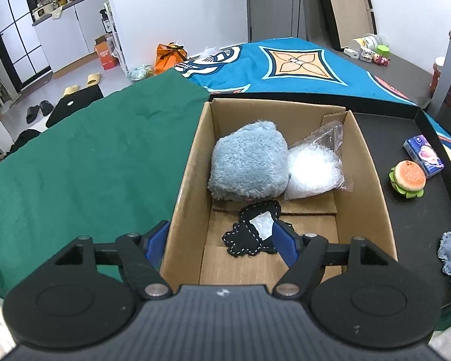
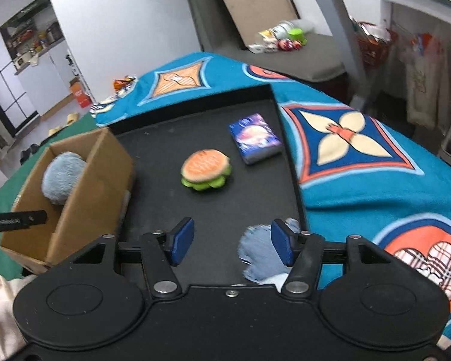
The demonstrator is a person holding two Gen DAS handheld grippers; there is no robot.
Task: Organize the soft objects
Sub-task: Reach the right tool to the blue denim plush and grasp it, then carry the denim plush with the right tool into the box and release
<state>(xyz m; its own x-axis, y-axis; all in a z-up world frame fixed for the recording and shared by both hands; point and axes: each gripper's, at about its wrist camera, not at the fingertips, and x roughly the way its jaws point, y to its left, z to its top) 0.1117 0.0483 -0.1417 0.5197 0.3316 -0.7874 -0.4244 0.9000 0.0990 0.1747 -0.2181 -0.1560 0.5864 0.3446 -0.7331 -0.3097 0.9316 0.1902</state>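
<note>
My left gripper (image 1: 222, 237) is open and straddles the left wall of a cardboard box (image 1: 189, 162). In the box lie a fluffy blue plush (image 1: 248, 161), a clear bag of white stuffing (image 1: 312, 171) and a black stitched cloth piece (image 1: 249, 240), which sits loose by my right finger. My right gripper (image 2: 230, 240) is open and empty above the black tray (image 2: 165, 138). A burger plush (image 2: 206, 165) and a blue tissue pack (image 2: 254, 137) lie ahead of it. A denim soft piece (image 2: 258, 255) lies by its right finger.
The box (image 2: 96, 177) stands at the tray's left end on a green cloth (image 1: 84, 156). A blue patterned blanket (image 2: 360, 138) covers the table to the right and beyond. The burger (image 1: 407, 179) and the pack (image 1: 424, 156) show right of the box.
</note>
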